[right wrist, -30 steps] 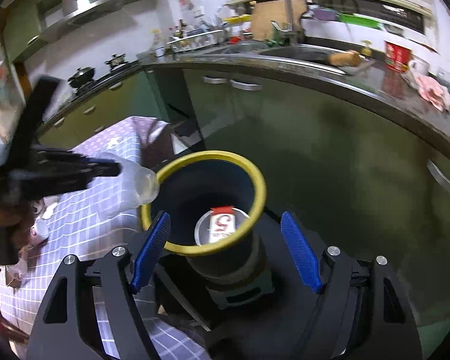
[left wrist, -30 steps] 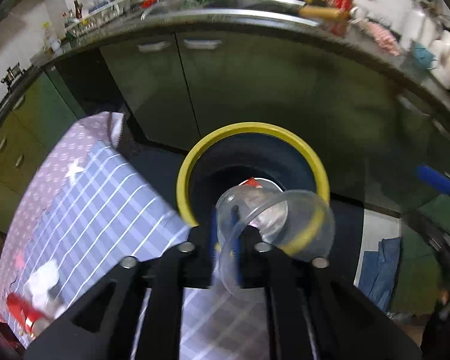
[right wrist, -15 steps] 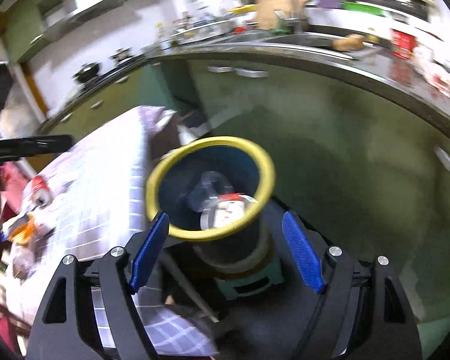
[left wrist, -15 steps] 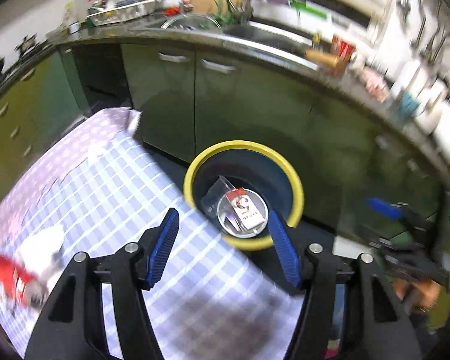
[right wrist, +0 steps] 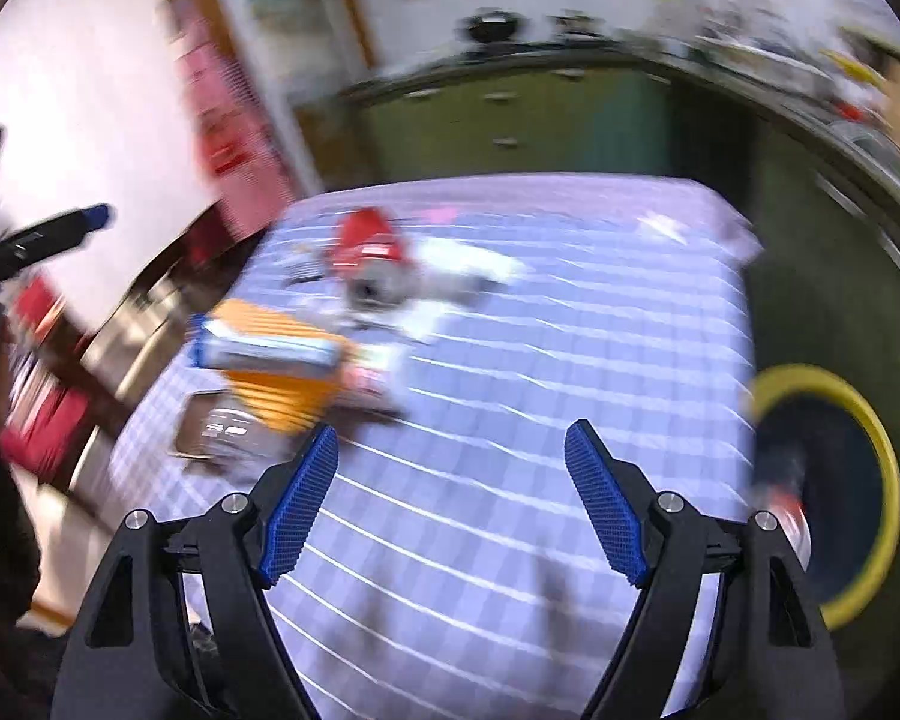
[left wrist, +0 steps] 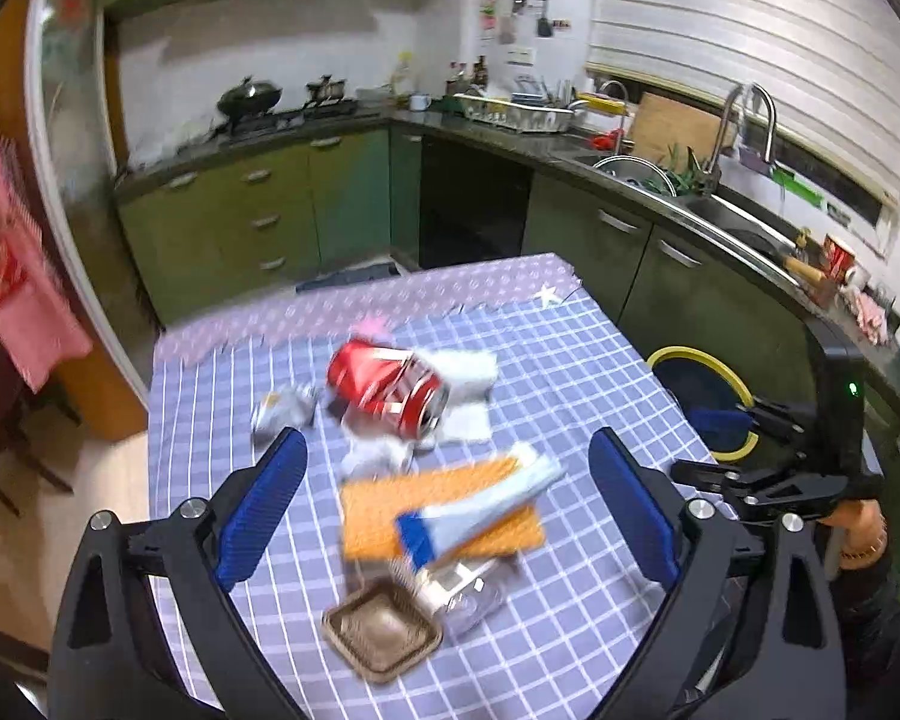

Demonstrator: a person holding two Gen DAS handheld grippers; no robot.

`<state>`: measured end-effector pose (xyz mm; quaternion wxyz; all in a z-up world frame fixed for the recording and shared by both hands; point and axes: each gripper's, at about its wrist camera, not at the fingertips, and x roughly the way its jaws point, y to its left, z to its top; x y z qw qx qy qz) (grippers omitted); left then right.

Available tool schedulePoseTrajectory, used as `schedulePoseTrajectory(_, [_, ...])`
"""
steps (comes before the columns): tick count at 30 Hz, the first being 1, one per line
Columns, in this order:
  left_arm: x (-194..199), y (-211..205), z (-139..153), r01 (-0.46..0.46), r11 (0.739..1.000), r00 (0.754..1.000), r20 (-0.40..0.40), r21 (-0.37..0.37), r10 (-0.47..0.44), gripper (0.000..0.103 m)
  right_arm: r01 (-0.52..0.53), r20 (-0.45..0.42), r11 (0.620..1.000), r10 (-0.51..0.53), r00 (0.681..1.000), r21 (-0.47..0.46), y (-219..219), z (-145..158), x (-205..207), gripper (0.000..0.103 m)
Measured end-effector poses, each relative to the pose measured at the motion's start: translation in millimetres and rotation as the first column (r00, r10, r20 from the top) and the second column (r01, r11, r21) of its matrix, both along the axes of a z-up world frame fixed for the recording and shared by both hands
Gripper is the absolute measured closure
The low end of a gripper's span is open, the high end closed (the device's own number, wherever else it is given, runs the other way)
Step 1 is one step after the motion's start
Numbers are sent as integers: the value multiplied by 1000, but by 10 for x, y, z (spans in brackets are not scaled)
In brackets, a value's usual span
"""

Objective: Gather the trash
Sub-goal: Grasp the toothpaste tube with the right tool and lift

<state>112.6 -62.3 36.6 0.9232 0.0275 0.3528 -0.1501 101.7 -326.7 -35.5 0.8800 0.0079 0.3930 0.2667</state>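
Trash lies on the blue checked tablecloth [left wrist: 576,360]: a crushed red can [left wrist: 390,387], white tissue [left wrist: 468,369], a crumpled silver wrapper [left wrist: 282,408], an orange packet [left wrist: 378,516] under a white-and-blue wrapper [left wrist: 474,510], a brown square tray [left wrist: 381,636] and a clear plastic piece [left wrist: 471,597]. My left gripper [left wrist: 447,504] hovers over this pile, its jaws opening, nothing pressed between the pads. My right gripper [right wrist: 453,504] stands open and empty above bare cloth, the can [right wrist: 369,246] and orange packet [right wrist: 282,360] ahead to its left. The yellow-rimmed bin [right wrist: 870,450] stands off the table's right side.
Green cabinets [left wrist: 258,216] and a dark counter with a sink [left wrist: 720,210] wrap around the back and right. A pink cloth [left wrist: 24,300] hangs at the left, with dark chair legs [left wrist: 6,468] below. The right wrist view is blurred by motion.
The left jaws opened and the clear cup dropped into the bin. Both grippers then swung away from the bin to face the table and its trash.
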Motion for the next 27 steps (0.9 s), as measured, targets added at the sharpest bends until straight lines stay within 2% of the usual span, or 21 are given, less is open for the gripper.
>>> schedulePoseTrajectory(3, [-77,146,-76,-7,999,1000,-7,-31,7,13,-120,103,990,128,986,-77,464,99,-61,26])
schedulePoseTrajectory(6, [-91,246,-106,-17,999,1000,2,-51,17,13,-213,151,966,234,961,-144,826,119,-141,31])
schedulePoseTrajectory(9, [-133,327,-139,-27,998,1000,8,-60,27,13,-225,124,953,253,959,-205,1037,20,-26,31])
schedulePoseTrajectory(12, [-168,409,-185,-17,998,1000,-1,-61,17,13,-276,97,939,300,949,-206,1073,-52,100,31])
schedulePoseTrajectory(16, [-158,423,-247,-12,999,1000,-17,-51,12,13,-367,87,895,399,913,-253,1169,-140,184,31])
schedulePoseTrajectory(22, [-154,423,-310,-10,999,999,-33,-48,8,13,-427,73,863,461,884,-270,1267,-213,296,33])
schedulePoseTrajectory(25, [-139,430,-316,-11,999,999,-38,-49,9,13,-451,45,854,477,878,-259,1261,-241,297,37])
schedulePoseTrajectory(26, [-139,430,-315,-11,999,999,-37,-48,9,13,-457,32,853,479,877,-251,1248,-252,303,44])
schedulePoseTrajectory(27, [-137,431,-315,-11,999,999,-37,-47,10,13,-459,22,852,479,878,-252,1242,-258,305,56])
